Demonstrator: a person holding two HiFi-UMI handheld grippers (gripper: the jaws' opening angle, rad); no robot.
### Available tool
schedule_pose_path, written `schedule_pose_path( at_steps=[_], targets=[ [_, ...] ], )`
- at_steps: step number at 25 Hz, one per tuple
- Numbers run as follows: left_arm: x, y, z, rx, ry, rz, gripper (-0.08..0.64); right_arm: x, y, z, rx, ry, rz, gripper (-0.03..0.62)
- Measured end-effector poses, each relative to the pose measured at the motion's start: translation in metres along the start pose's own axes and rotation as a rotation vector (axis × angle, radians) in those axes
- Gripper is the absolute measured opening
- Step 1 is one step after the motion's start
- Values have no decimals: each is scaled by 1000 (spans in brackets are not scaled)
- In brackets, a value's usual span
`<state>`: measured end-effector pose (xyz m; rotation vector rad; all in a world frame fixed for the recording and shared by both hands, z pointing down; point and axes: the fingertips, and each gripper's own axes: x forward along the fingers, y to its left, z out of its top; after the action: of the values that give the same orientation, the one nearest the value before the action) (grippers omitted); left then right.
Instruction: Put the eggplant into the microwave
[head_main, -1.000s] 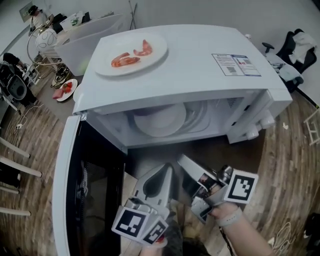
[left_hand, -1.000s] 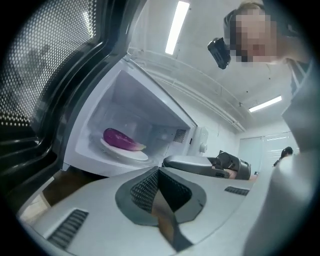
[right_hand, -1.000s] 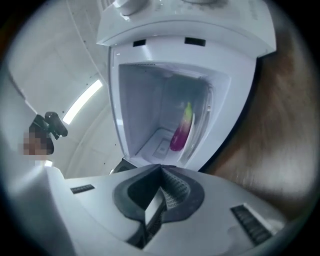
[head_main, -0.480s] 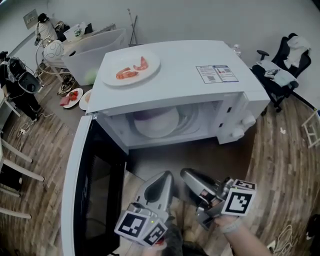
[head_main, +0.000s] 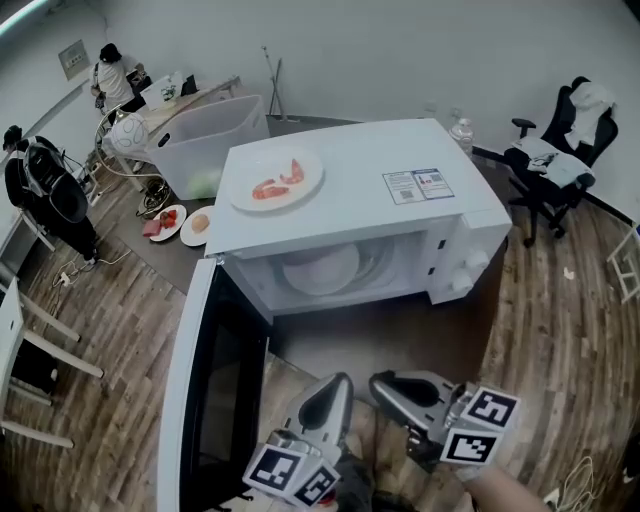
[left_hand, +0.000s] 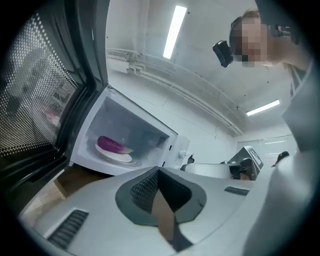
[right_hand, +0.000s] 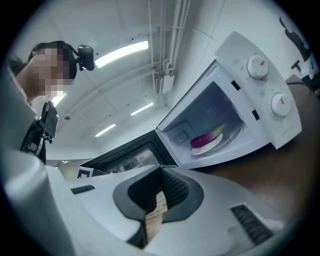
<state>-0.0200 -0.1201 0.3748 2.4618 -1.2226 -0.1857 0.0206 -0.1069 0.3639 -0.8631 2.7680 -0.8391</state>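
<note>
We have drawn back from the microwave (head_main: 380, 190) toward 6 o'clock; our left tongs (head_main: 338, 382) and right tongs (head_main: 386, 382) are pinched together, empty, because the eggplant (left_hand: 112, 145) already rests on its plate (left_hand: 120, 157) inside, door (head_main: 215, 400) open at 8 o'clock.

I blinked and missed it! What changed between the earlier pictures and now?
Both the left gripper and right gripper drew back from the microwave, shut and empty; the right one rolled. The eggplant stayed on its plate inside, door still open.
</note>
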Motion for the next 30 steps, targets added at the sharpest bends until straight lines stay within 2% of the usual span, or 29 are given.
schedule_pose_path(
  at_steps=[2,6,10,22,30],
  targets=[
    [-5,-9,2,13,10,-4,3,-7,8,3,-45,5,-15,0],
    [-16,-36,9,91,24,-34,3,-24,26,9,-152,23,-59,0],
    [-26,-62,18,107,41,-72,3,-38,47,18,-258,36,-103,0],
    [-62,-93,45,73,37,-59,3,-63,97,30,-305,39,-100,0],
    [-81,-116,48,74,49,-90,3,-74,131,33,-332,30,-88,0]
  ],
)
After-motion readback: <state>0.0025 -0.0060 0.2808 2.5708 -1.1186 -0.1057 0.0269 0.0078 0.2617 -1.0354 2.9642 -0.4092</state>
